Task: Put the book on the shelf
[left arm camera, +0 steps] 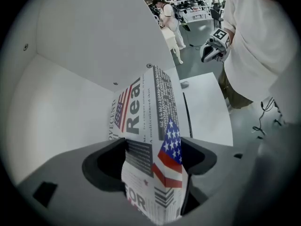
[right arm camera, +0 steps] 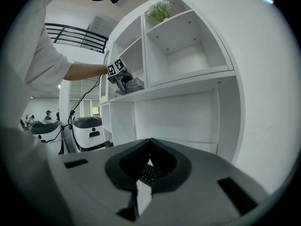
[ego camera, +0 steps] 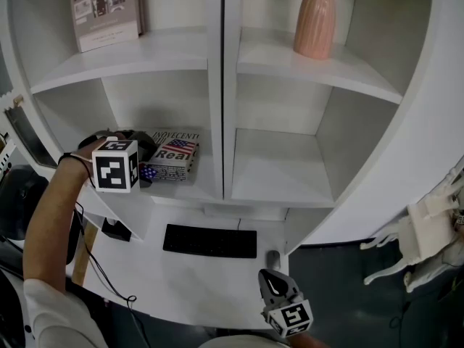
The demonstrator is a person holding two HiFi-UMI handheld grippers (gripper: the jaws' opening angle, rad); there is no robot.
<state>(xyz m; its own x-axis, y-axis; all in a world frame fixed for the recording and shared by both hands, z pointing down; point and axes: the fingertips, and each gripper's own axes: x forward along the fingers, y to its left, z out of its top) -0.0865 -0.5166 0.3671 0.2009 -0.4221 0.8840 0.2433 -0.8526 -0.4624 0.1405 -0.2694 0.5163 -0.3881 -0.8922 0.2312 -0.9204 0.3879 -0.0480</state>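
The book (ego camera: 174, 154), its cover printed with a US flag and large type, lies flat in the lower left compartment of the white shelf (ego camera: 206, 185). My left gripper (ego camera: 148, 170) reaches into that compartment at the book's near end. In the left gripper view the book (left arm camera: 150, 112) runs between the jaws of the left gripper (left arm camera: 153, 160), which stand wide, slightly clear of its sides. My right gripper (ego camera: 271, 280) hangs low over the desk's front edge, shut and empty; in its own view the right gripper (right arm camera: 150, 142) has its tips together.
A black keyboard (ego camera: 210, 241) and a small grey object (ego camera: 272, 258) lie on the white desk (ego camera: 181, 285) under the shelf. Another book (ego camera: 105, 9) stands in the upper left compartment, a pink ribbed vase (ego camera: 315, 17) in the upper right. The lower right compartment holds nothing.
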